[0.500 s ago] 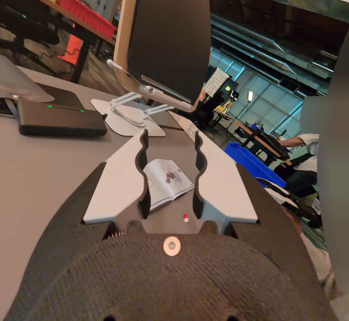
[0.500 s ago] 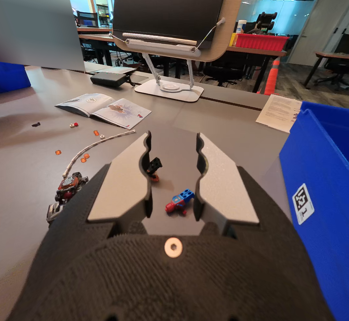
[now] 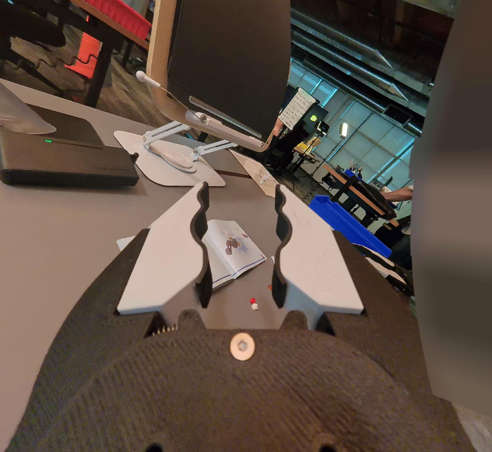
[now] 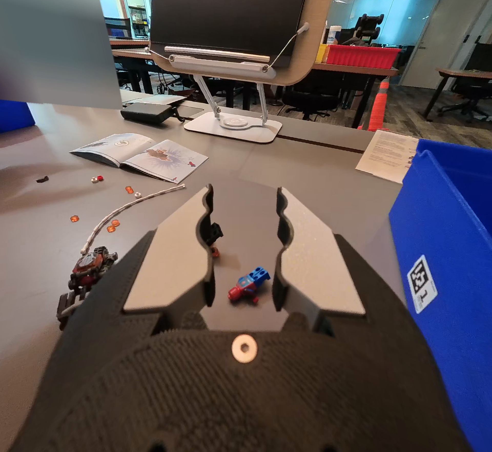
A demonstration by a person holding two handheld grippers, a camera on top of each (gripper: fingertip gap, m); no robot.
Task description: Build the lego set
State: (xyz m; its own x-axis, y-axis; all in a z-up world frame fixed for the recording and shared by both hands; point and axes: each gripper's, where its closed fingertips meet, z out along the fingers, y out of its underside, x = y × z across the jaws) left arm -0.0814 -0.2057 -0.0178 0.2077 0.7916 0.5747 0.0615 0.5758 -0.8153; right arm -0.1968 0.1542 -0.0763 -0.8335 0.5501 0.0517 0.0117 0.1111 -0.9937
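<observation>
My right hand-held gripper [image 4: 243, 229] gapes wide, empty, over a glossy red-blue minifigure [image 4: 249, 284]; left hand-held gripper [image 3: 241, 222] likewise open, holding nothing.

booklet [image 4: 138, 155] behind minifigure [image 4: 249, 283], bin [image 4: 447, 239] right

Red-and-blue minifigure [image 4: 249, 284] lying between the right claw's grey fingers [image 4: 314, 250], blue bin [image 4: 447, 239] off to its right, clear orange studs [image 4: 113, 226] and a white segmented strand [image 4: 127, 206] to its left on the grey table [image 4: 40, 239].
</observation>
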